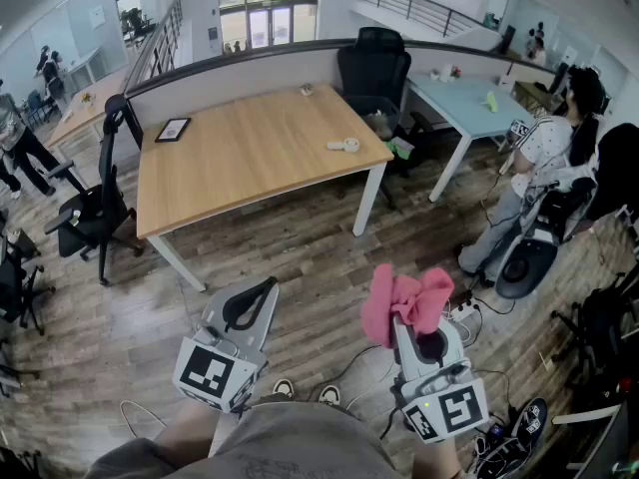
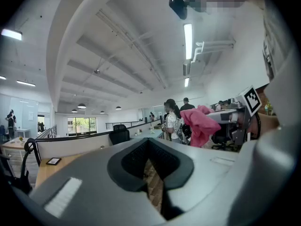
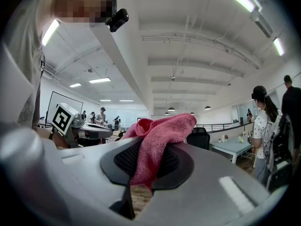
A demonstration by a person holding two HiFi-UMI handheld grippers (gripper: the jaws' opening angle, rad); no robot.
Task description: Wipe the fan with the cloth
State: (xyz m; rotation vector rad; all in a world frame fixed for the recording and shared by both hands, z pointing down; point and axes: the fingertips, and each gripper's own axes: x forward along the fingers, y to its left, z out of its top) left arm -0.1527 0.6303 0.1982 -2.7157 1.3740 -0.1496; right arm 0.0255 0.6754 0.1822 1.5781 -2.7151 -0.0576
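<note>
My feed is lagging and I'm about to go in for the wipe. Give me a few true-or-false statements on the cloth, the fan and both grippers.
1. The right gripper has the pink cloth clamped in its jaws. True.
2. The left gripper also holds a cloth. False: its jaws are shut with nothing between them.
3. The fan lies on the floor. False: it lies on the wooden table, near the table's right end.
4. The cloth is touching the fan. False: it is held out over the floor, well short of the table.
5. Both grippers are short of the table. True.
</note>
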